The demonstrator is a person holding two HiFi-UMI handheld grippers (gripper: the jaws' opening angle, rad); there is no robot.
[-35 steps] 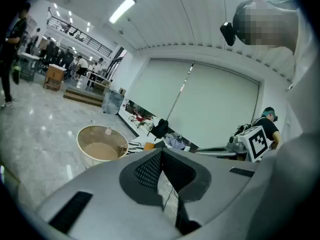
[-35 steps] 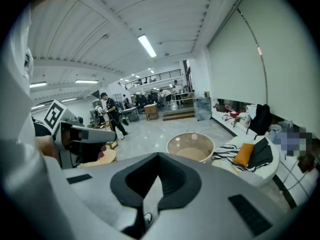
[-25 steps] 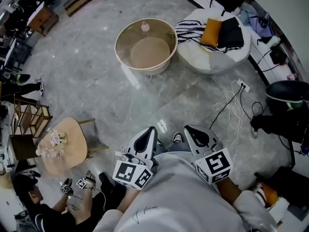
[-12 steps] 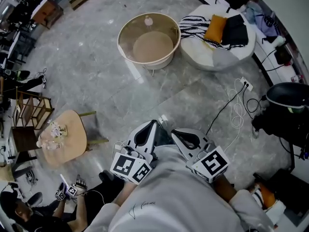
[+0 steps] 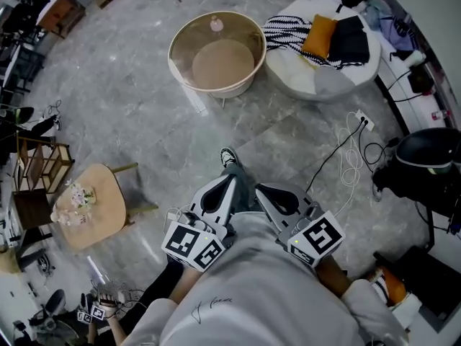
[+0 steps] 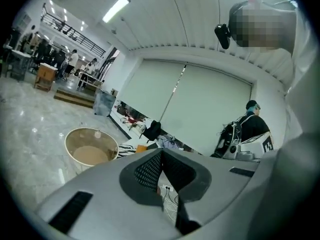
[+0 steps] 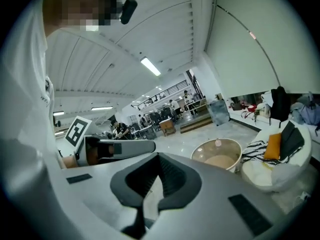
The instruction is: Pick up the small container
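Jaws of left gripper (image 5: 229, 186) and right gripper (image 5: 261, 192) pressed together on nothing, small container (image 5: 216, 24) well apart on round table (image 5: 171, 58); unless opened before the reach, closed tips may knock it over.

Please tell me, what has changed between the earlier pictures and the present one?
The person's shoe has stepped forward, toward the round glass table. The right tongs swung a little toward the left tongs. Nothing was taken hold of or let go: both tongs stay shut and empty, and the small container remains on the table.
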